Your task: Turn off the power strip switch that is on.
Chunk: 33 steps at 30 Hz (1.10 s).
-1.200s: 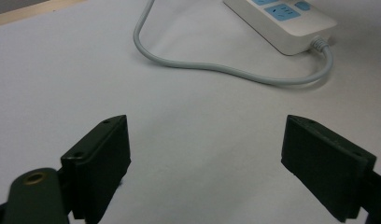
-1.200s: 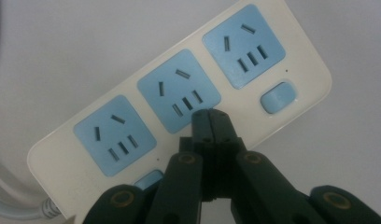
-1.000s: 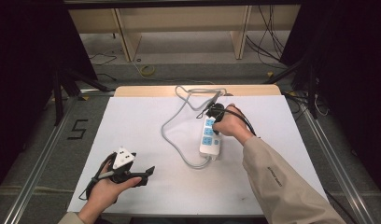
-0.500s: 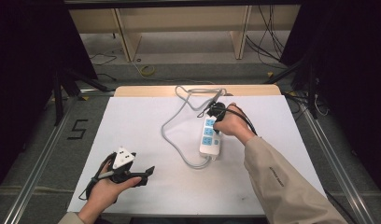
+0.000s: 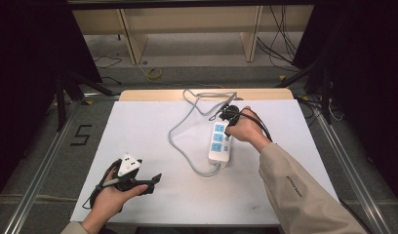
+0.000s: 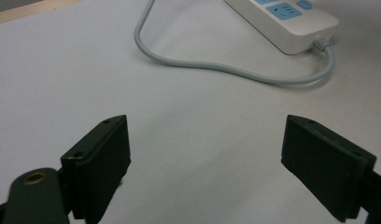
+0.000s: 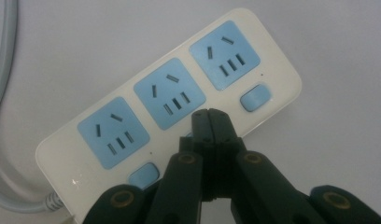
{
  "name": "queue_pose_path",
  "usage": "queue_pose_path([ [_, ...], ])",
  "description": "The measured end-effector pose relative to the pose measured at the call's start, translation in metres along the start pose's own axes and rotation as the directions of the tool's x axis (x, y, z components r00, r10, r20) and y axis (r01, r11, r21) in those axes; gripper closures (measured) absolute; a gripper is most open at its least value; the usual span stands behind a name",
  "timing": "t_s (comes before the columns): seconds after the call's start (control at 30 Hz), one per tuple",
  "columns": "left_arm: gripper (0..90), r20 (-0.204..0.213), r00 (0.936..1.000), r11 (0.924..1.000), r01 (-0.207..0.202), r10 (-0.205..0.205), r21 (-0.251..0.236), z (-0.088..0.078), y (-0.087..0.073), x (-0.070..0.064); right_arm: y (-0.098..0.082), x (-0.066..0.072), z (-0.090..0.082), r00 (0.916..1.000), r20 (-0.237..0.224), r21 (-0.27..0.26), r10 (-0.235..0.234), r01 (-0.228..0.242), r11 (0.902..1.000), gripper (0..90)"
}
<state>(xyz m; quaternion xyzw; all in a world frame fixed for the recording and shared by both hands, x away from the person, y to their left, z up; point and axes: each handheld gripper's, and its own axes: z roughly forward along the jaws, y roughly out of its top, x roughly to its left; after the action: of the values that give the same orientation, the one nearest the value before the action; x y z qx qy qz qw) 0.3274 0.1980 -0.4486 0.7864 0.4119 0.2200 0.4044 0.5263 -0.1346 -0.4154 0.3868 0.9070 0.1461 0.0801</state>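
A white power strip (image 5: pixel 220 142) with three blue sockets lies right of the table's centre, its grey cable (image 5: pixel 184 141) looping off to the left and back. My right gripper (image 5: pixel 227 132) points down at it. In the right gripper view the jaws (image 7: pixel 209 117) are shut together with nothing between them, their tips over the strip (image 7: pixel 170 98) beside the middle socket, covering the middle blue switch. Whether they touch it I cannot tell. My left gripper (image 5: pixel 153 180) rests at the front left, open (image 6: pixel 205 158), with bare table between the jaws and the strip (image 6: pixel 284 21) farther off.
The white table top (image 5: pixel 153 126) ends in a wooden strip (image 5: pixel 153 94) at the far edge. Metal rails (image 5: pixel 41 161) run along both sides. Loose cables and shelf legs stand on the floor beyond the table.
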Motion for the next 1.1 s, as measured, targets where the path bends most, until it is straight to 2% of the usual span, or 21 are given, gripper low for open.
queue_pose_path([
  [0.47, 15.3, -0.002, 1.0, 1.0, 0.001, -0.001, 0.002, 0.0, 0.0, 0.0, -0.018, 0.001, -0.009, 1.0, -0.004, -0.092, -0.002, 0.001, 0.9958, 90.0],
  [0.57, 15.2, -0.002, 1.0, 1.0, 0.002, -0.002, 0.003, 0.0, 0.0, 0.0, -0.022, 0.0, -0.01, 0.9999, -0.009, -0.086, 0.009, -0.009, 0.9962, 90.0],
  [1.1, 15.3, -0.003, 1.0, 1.0, 0.003, -0.003, 0.003, 0.001, 0.0, -0.001, -0.04, -0.005, -0.023, 0.9996, -0.015, -0.145, 0.025, -0.027, 0.9891, 90.0],
])
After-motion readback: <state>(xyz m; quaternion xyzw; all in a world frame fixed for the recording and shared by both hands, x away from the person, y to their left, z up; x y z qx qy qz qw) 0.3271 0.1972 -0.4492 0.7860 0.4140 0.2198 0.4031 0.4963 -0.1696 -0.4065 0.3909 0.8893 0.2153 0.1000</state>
